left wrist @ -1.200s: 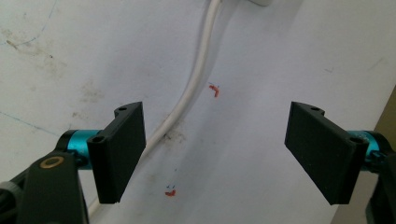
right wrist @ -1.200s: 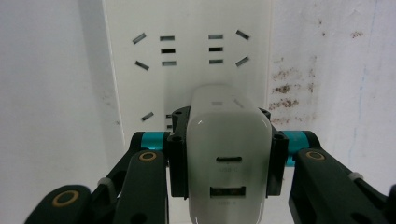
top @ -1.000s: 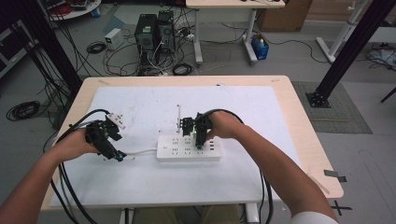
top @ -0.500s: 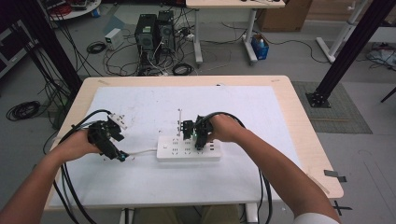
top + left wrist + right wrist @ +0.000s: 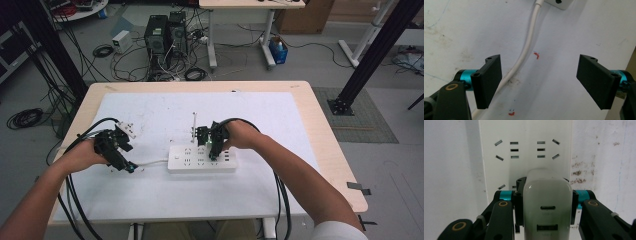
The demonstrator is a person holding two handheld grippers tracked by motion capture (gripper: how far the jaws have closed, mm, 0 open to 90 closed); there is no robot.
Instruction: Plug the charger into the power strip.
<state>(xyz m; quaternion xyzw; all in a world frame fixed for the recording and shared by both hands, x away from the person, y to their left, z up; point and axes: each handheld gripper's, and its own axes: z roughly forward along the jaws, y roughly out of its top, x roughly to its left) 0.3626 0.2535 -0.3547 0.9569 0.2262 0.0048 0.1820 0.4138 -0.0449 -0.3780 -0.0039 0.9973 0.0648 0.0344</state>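
Note:
A white power strip (image 5: 202, 160) lies on the table's white sheet (image 5: 260, 190), its white cord (image 5: 151, 162) running left. My right gripper (image 5: 212, 151) points down at the strip's right half. In the right gripper view this gripper (image 5: 546, 186) is shut on a white USB charger (image 5: 546, 202) that stands over the strip's sockets (image 5: 525, 150); whether its prongs are seated is hidden. My left gripper (image 5: 127, 166) hovers low by the cord. In the left gripper view it (image 5: 540, 65) is open, and the cord (image 5: 525, 51) passes just inside its left jaw, untouched.
A small white plug-like piece (image 5: 130, 131) lies just behind the left hand. A thin white rod (image 5: 194, 125) stands behind the strip. Black cables trail from both grippers over the table's front edge (image 5: 200, 219). Computers and cable tangles sit on the floor beyond the table.
The left gripper has crept slightly right toward the cord. The right gripper has stayed on the strip with the charger in it, almost still.

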